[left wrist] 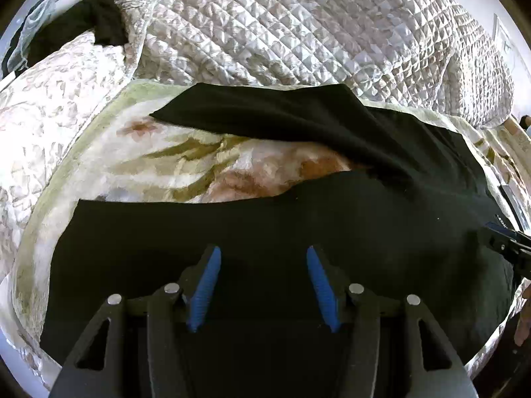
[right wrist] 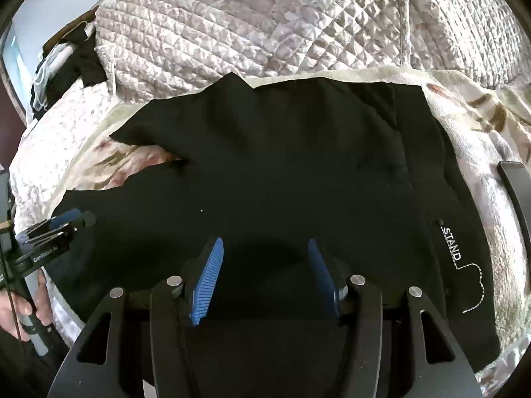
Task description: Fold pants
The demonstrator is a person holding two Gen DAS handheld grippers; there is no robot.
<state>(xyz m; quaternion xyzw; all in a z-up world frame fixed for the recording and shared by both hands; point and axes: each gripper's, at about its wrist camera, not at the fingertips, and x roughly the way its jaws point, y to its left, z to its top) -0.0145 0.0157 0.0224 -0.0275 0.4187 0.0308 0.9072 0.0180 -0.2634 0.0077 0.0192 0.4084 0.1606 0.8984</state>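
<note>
So the black pants [right wrist: 282,165] were laid out flat on a floral blanket [left wrist: 186,162] on the bed, one leg angled away from the other. The left gripper [left wrist: 264,258] was held over the near leg, jaws spread, nothing pinched. The right gripper [right wrist: 265,252] was parked above the waist area, jaws likewise spread and empty. A quilted cover [left wrist: 282,26] was bunched up behind.
</note>
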